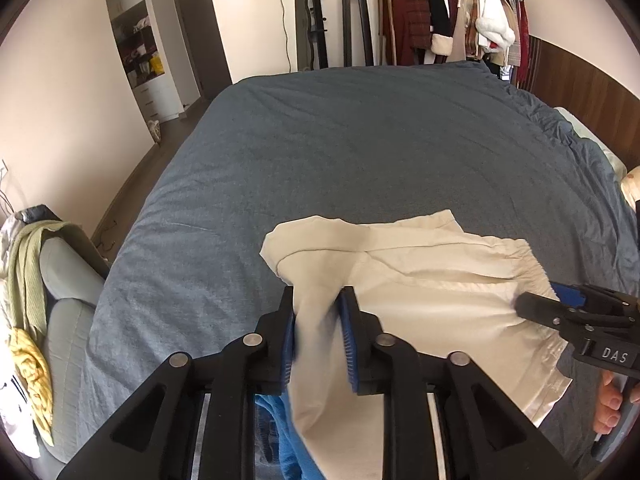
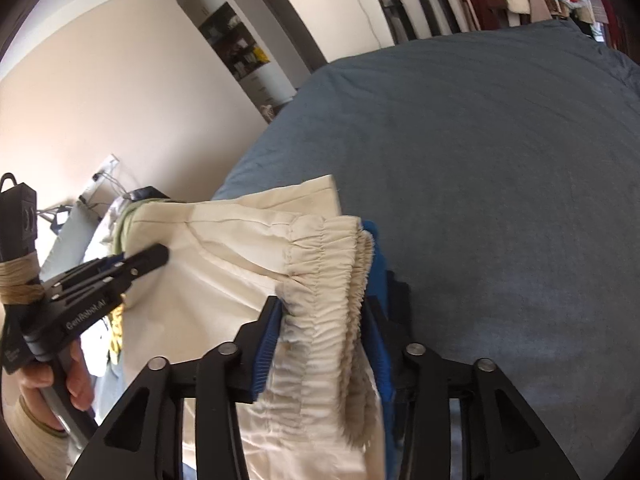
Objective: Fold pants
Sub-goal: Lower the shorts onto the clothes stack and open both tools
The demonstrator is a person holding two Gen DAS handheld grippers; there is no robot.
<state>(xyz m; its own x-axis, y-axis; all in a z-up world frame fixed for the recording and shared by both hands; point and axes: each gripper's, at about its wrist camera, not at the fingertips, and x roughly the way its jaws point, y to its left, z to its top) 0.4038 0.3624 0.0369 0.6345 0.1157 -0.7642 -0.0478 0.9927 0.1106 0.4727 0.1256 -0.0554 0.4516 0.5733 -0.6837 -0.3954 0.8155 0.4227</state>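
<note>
In the left wrist view, the left gripper (image 1: 318, 316) is clamped on a bunched part of the cream pants (image 1: 420, 280). The cloth sits squeezed between its two blue pads. The rest of the pants spreads out to the right, over the near side of the bed (image 1: 340, 152) with its blue-grey cover. The right gripper (image 1: 536, 300) comes in from the right edge and bites the stretchy waist end of the pants. A rack of clothes (image 1: 452, 12) stands behind the bed, and a grey chair (image 1: 68, 320) with a green cloth on it is on the left.

In the right wrist view, the right gripper (image 2: 324, 316) is clamped on the crinkly waistband (image 2: 328, 264) of the pants (image 2: 208, 280). The pants are lifted up and stretch off to the left, where the left gripper (image 2: 160, 254) pinches them. A hand (image 2: 48, 384) holds that gripper's handle. The bed (image 2: 500, 160) lies past the pants.
</note>
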